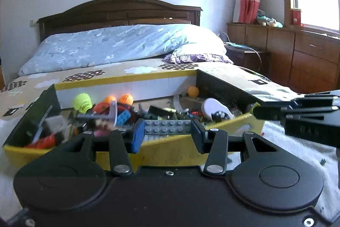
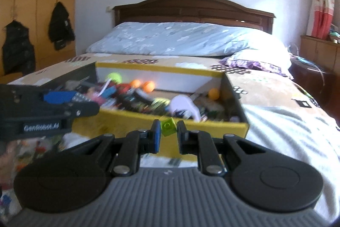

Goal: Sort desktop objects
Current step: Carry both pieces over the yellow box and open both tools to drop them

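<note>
A grey brick (image 1: 167, 127) is pinched by the left gripper (image 1: 167, 131) and a green brick (image 2: 169, 126) by the right gripper (image 2: 168, 134), both held at the near edge of the yellow box (image 2: 212, 123); carrying step judged, release over the box called for next

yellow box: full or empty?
Partly full. The yellow box has no lid on, and toys, bricks and orange balls cover most of its floor, heaped at the left.

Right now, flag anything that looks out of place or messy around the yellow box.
Small toy pieces lie strewn on the bed outside the yellow box, near its left corner in the right wrist view, instead of inside with the jumbled toys. They are too blurred to name. Nothing looks damaged.
</note>
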Available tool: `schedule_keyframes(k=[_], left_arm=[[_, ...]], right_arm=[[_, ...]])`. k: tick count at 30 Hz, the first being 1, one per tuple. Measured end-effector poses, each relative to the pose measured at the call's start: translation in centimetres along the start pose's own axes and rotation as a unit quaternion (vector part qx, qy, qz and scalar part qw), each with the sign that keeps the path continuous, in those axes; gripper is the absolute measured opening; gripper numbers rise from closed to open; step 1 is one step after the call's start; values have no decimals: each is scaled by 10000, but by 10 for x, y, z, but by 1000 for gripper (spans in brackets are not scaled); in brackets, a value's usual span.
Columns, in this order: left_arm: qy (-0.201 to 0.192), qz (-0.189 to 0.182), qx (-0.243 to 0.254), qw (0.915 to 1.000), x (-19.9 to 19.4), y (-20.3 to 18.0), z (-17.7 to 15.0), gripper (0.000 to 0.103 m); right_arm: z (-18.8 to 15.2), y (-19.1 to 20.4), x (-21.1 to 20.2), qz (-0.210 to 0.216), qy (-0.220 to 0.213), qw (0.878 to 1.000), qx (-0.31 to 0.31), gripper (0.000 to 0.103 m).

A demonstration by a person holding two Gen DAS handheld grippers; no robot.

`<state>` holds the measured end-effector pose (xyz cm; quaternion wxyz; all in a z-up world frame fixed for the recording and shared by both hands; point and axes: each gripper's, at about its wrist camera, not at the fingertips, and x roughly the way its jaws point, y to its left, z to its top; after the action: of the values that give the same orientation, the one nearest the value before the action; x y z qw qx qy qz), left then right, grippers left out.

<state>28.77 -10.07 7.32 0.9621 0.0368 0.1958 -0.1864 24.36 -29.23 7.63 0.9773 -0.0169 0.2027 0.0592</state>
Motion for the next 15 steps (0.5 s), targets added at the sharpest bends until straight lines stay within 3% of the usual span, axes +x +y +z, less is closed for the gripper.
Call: schedule_keyframes(k=[7, 15], left_arm=[[273, 105, -112, 9995, 60, -2, 31, 45], [531, 336, -95, 9980, 112, -2, 46, 49]], right_arm=[[25, -35, 53, -257, 151, 9988, 397, 19], [27, -53, 104, -486, 486, 9968, 419, 20]])
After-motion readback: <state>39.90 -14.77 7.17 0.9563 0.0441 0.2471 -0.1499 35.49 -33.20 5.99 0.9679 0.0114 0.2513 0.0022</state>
